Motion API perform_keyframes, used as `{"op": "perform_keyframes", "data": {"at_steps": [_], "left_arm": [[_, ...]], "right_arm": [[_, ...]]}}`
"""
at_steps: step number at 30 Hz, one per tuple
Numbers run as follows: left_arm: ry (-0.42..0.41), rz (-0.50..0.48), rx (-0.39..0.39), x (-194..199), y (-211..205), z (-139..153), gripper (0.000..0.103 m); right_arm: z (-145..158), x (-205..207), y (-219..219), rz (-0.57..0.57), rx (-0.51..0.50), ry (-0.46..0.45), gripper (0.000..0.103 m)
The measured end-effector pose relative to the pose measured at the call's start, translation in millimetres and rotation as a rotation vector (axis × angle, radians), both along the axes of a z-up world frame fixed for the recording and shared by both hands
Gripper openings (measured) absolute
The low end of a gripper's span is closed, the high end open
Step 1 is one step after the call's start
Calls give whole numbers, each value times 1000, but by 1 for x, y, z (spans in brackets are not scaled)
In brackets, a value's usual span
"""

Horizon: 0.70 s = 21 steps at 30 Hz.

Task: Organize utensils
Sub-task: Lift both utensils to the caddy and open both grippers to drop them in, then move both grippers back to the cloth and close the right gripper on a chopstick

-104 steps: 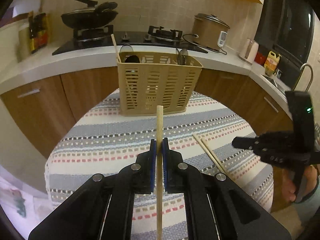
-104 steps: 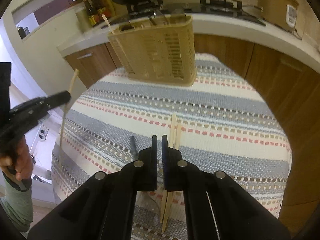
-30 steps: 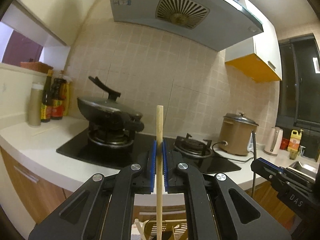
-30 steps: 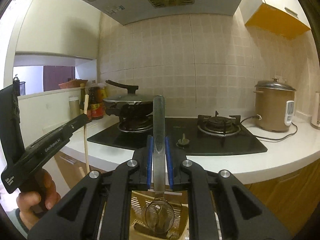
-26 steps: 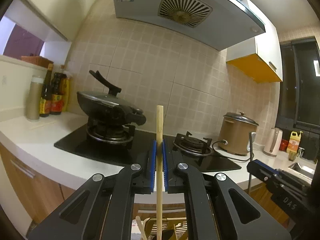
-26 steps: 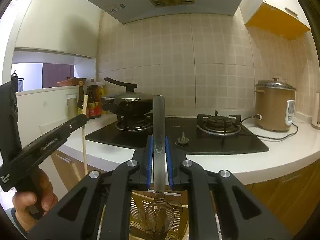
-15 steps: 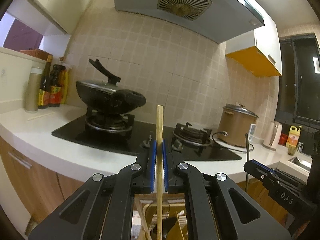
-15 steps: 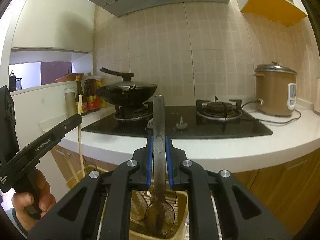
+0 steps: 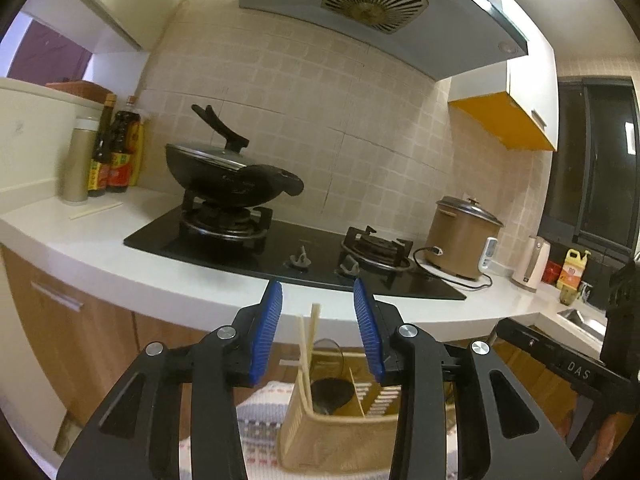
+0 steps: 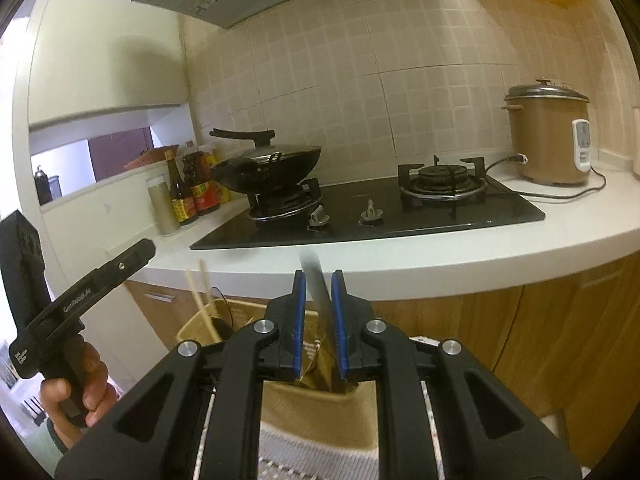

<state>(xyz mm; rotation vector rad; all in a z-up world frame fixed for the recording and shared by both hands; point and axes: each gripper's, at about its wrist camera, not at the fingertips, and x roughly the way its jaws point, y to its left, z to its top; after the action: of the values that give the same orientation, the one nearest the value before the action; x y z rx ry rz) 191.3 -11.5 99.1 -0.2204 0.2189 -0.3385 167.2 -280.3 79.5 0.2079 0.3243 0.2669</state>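
Observation:
My left gripper (image 9: 319, 320) hovers above the beige slotted basket (image 9: 304, 432). Its jaws are opening and nothing is between the blue pads. Two wooden chopsticks (image 9: 307, 344) stand in the basket's left compartment, beside a dark ladle. My right gripper (image 10: 319, 316) is over the basket (image 10: 320, 412) too. A metal spoon handle (image 10: 318, 288) leans blurred and tilted between its narrowly parted pads, with a dark gap on the left side. The spoon's bowl is hidden. Each view shows the other gripper: the right gripper (image 9: 504, 328) and the left gripper (image 10: 136, 256) with the chopsticks (image 10: 202, 300).
The white counter behind carries a black hob (image 9: 280, 248) with a lidded wok (image 9: 224, 176), sauce bottles (image 9: 116, 152) and a brown rice cooker (image 9: 460, 236). The basket stands on a striped cloth (image 9: 260, 420). A hand (image 10: 76, 392) holds the left gripper's handle.
The left jaws have opened and the chopstick they held now stands in the basket. The spoon handle has slid lower and tilted in the right jaws. Both grippers have sunk toward the basket.

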Motion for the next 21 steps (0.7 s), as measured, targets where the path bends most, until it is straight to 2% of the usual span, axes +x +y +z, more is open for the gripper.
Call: {"op": "perform_keyframes", "data": {"at_steps": [4, 8, 10, 14, 18, 21], "left_arm": [[17, -16, -5, -21, 5, 5, 35], [97, -69, 31, -40, 1, 5, 35], [145, -106, 50, -51, -5, 3, 35], [246, -176, 112, -69, -24, -7, 35], [377, -271, 189, -81, -51, -25, 35], [494, -348, 235, -83, -73, -45, 35]], "right_arm": [[6, -18, 0, -10, -23, 25, 11], [9, -38, -3, -14, -49, 80, 11], [6, -49, -4, -18, -67, 139, 12], [-10, -64, -12, -8, -72, 297, 12], [-45, -72, -15, 21, -81, 516, 12], [-75, -80, -15, 64, -71, 629, 12]]}}
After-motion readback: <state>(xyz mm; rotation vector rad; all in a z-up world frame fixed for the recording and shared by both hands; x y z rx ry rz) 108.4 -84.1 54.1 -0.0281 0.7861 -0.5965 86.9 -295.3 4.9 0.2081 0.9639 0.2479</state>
